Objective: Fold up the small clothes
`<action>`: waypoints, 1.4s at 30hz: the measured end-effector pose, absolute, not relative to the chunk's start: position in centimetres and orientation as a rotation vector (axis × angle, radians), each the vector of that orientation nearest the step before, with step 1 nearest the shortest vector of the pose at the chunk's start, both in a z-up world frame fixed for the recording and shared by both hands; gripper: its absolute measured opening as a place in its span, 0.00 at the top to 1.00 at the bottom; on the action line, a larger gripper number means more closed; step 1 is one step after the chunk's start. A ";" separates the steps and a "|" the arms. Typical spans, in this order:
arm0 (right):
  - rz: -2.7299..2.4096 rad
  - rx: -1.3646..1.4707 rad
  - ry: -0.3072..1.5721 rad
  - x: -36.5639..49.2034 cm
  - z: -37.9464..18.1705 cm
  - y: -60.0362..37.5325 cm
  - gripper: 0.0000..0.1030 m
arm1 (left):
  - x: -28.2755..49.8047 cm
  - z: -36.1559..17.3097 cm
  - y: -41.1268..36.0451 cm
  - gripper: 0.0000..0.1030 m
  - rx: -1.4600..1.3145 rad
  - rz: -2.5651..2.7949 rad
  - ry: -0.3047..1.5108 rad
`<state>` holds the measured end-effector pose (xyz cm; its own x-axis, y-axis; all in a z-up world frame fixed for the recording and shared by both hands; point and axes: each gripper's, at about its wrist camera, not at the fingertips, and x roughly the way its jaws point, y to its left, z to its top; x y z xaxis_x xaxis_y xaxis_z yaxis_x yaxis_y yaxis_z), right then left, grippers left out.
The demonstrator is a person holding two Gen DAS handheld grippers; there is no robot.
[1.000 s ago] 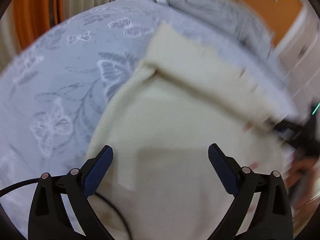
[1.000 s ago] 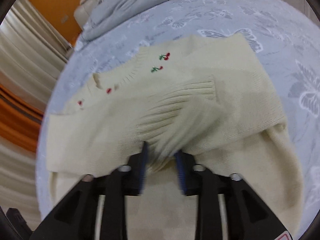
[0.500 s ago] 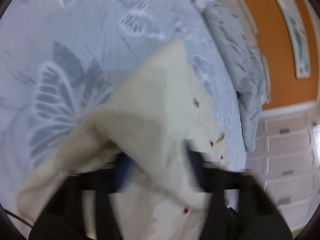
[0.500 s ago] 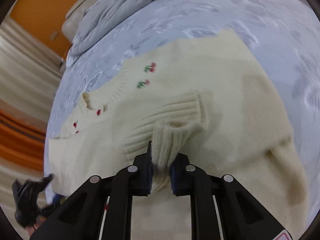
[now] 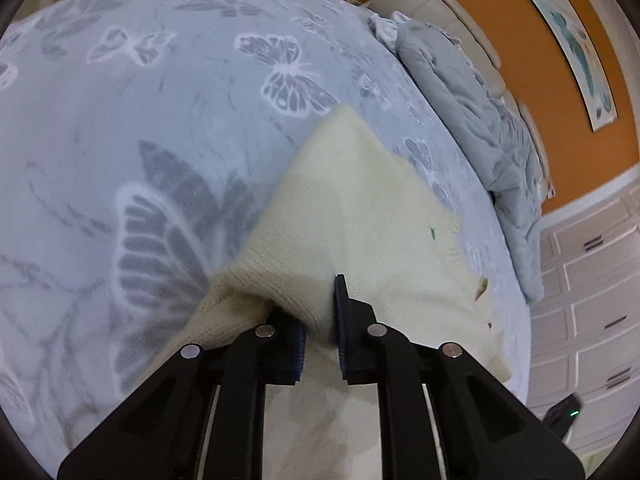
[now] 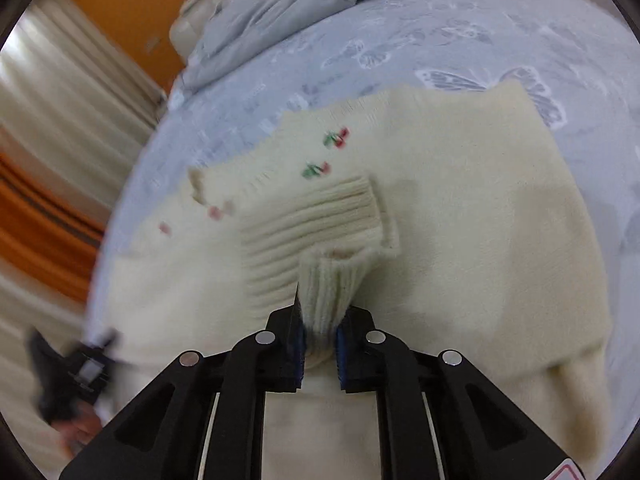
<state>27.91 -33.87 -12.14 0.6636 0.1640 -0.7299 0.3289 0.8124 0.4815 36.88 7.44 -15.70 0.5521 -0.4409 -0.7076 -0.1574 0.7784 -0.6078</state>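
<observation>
Cream sweater [image 6: 472, 216] — soft matt knit, ribbed cuff [image 6: 320, 236] — on smooth printed cloth bedspread [image 5: 160, 120].

Bedspread [image 5: 160, 120] open leftward; grey duvet [image 5: 472, 108] blocks right

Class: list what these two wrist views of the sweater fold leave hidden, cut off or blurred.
- Left wrist view: sweater hem cut off behind the left gripper.
- Right wrist view: cuff end hidden inside the right gripper.
- Right wrist view: cherry embroidery blurred; the left gripper's state unreadable.

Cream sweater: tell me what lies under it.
The cream sweater lies on the butterfly-print bedspread, which shows all around it. Anything else beneath is covered.
</observation>
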 end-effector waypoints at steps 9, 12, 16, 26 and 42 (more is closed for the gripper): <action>-0.217 0.604 0.854 25.7 -11.9 -34.7 0.73 | 36.1 -15.9 6.3 0.86 -0.478 -0.229 0.888; -0.256 0.556 0.691 23.5 -9.0 -34.1 0.73 | 35.6 -16.3 7.0 0.86 -0.502 -0.244 0.849; -0.089 0.505 0.783 27.1 -9.3 -31.3 0.78 | 35.6 -16.4 7.0 0.86 -0.500 -0.245 0.831; -0.219 0.571 0.826 32.0 -12.3 -31.8 0.95 | 35.3 -16.8 7.1 0.84 -0.494 -0.256 0.805; -0.261 0.621 0.865 21.4 -12.0 -33.5 0.70 | 31.3 -13.5 7.7 0.20 -0.427 -0.205 0.866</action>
